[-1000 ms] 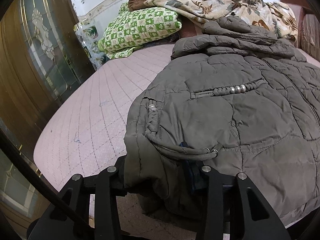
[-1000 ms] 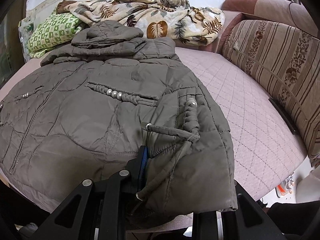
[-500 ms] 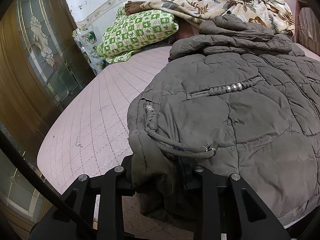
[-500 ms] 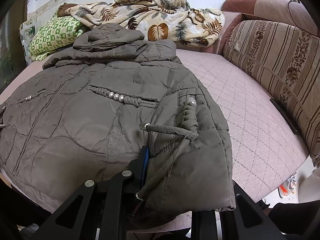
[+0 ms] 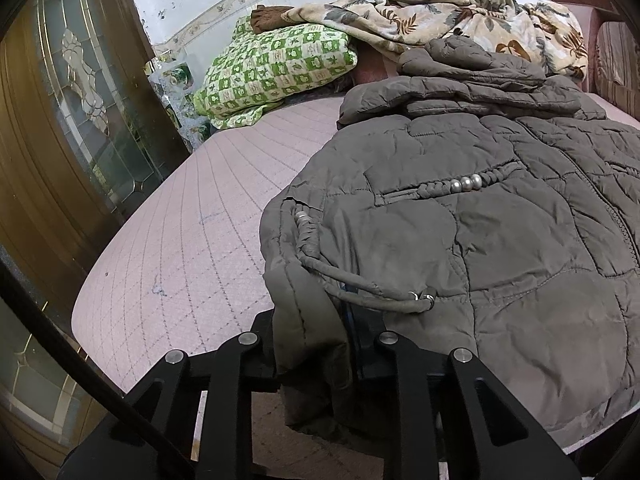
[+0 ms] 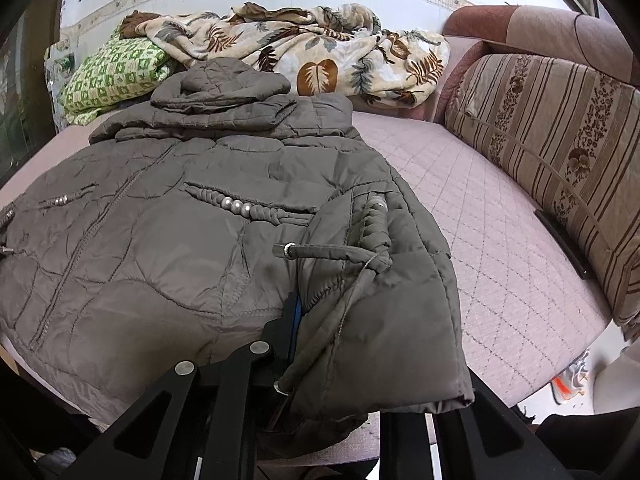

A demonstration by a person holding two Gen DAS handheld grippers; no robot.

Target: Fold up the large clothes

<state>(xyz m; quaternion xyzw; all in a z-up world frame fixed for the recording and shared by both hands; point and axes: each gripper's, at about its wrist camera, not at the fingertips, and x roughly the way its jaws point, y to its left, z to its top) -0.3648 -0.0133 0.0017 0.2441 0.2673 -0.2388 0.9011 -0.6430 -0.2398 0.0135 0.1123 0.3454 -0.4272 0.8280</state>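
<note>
Both tongs have carried the coat's bottom corners a bit further up toward the hood since a second ago; folded edge sits higher on the body. Left tongs (image 5: 316, 344) pinch the coat (image 5: 500, 248) at its near left hem corner, fabric bunched between the fingers, drawcord (image 5: 372, 286) lying just above. Right tongs (image 6: 320, 356) pinch the near right hem corner, which drapes over and hides the right finger. Coat lies front up on the pink bed (image 5: 180, 248), hood (image 6: 220, 88) at far end. Beyond it green pillow (image 5: 276, 64) and leaf-print blanket (image 6: 320, 52). Striped cushion (image 6: 560, 140) along right side, door (image 5: 60, 120) at left
</note>
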